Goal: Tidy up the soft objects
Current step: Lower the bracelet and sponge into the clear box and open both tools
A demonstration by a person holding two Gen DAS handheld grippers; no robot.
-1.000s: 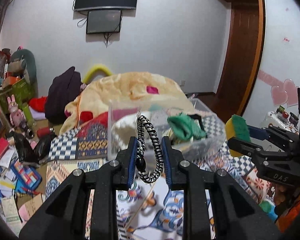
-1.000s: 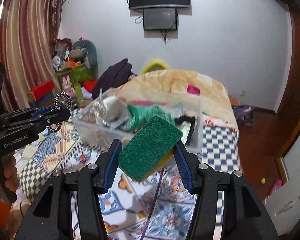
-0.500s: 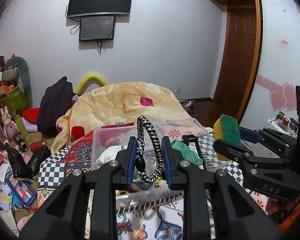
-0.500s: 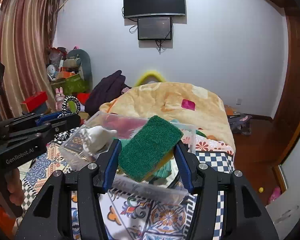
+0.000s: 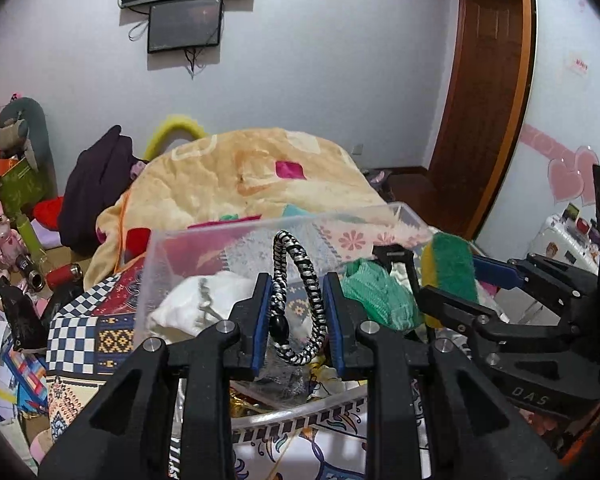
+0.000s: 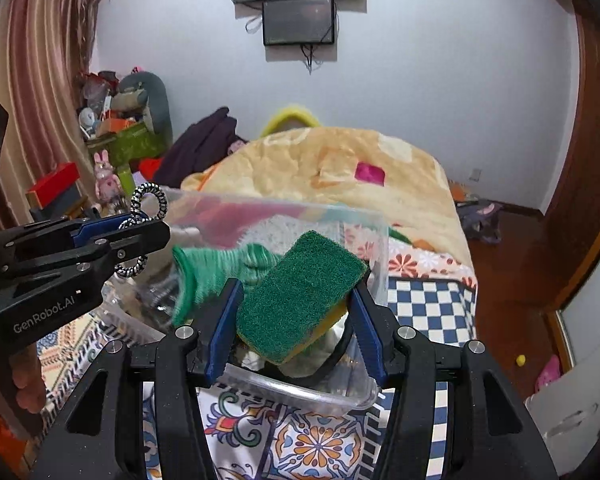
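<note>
My left gripper (image 5: pixel 295 312) is shut on a black-and-white braided hair tie (image 5: pixel 300 280) and holds it over the near edge of a clear plastic bin (image 5: pixel 260 228). My right gripper (image 6: pixel 296 312) is shut on a green-and-yellow scouring sponge (image 6: pixel 300 288), also over the bin's (image 6: pixel 376 248) near edge. The sponge (image 5: pixel 450 268) and right gripper (image 5: pixel 452 286) show at the right of the left wrist view; the left gripper (image 6: pixel 150 232) with the hair tie (image 6: pixel 148 200) shows at the left of the right wrist view. The bin holds a green knitted piece (image 5: pixel 376 292) (image 6: pixel 220 268) and a white cloth (image 5: pixel 192 304).
The bin sits on a patterned bedspread (image 6: pixel 312 440) with checkered patches (image 5: pixel 76 336). A peach blanket (image 5: pixel 252 176) is heaped behind it. Clutter, toys and boxes (image 5: pixel 12 240) fill the left side. A wooden door (image 5: pixel 488 100) stands at the right.
Both grippers have moved forward and down toward the bin, which now looms larger beneath them. The hair tie and the sponge stay gripped.
</note>
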